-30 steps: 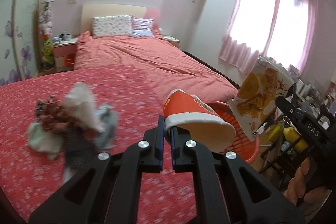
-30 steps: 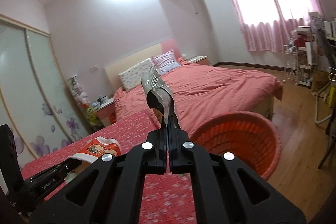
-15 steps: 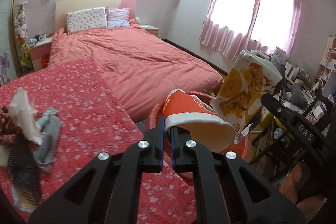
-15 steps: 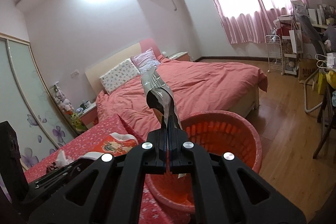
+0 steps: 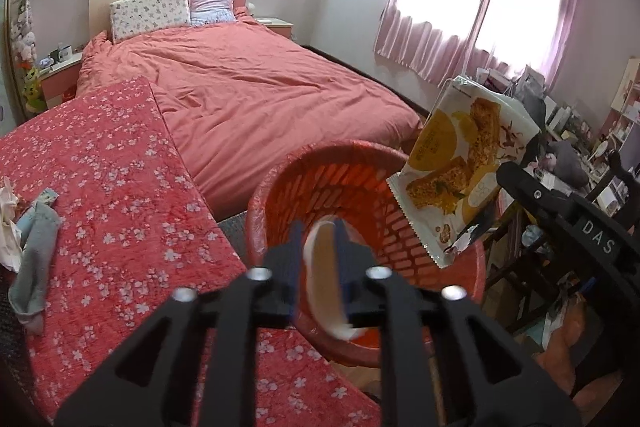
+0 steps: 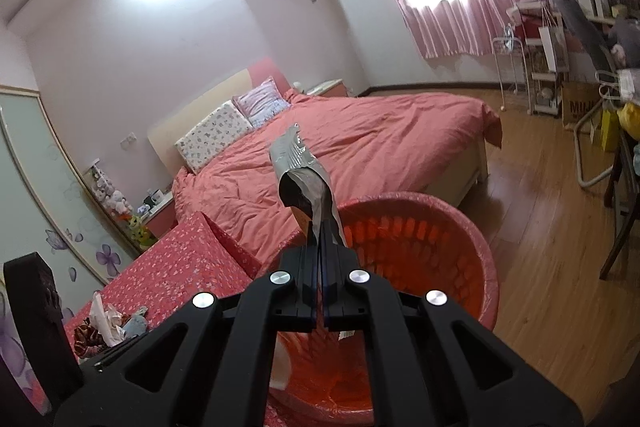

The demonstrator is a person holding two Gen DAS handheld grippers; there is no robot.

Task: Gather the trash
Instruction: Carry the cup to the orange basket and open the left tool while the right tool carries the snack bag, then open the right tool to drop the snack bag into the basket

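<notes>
Left wrist view shows the left claw over the red basket. Its two fingers are spread apart. A paper cup sits in the gap between them, blurry, with its white inside showing. The cup is above the inside of the basket. I cannot tell if the fingers touch it.

Next to the basket, on the left, is the counter with a red flower cloth on it. At its far left edge lie a grey sock and some crumpled white paper, close together. Behind the counter is a big bed with a pink cover and two pillows.

On the right side of this view, the right claw's black arm reaches in. It holds a snack bag with yellow and orange pictures on it. The bag hangs over the right rim of the basket.

Right wrist view shows the right claw pinched tight on the snack bag. From here the bag looks silver and stands up above the fingers. The red basket is right under and in front of this claw. It stands on the wooden floor beside the counter. A little pile of trash lies on the counter at the left. The pink curtains glow with light.
</notes>
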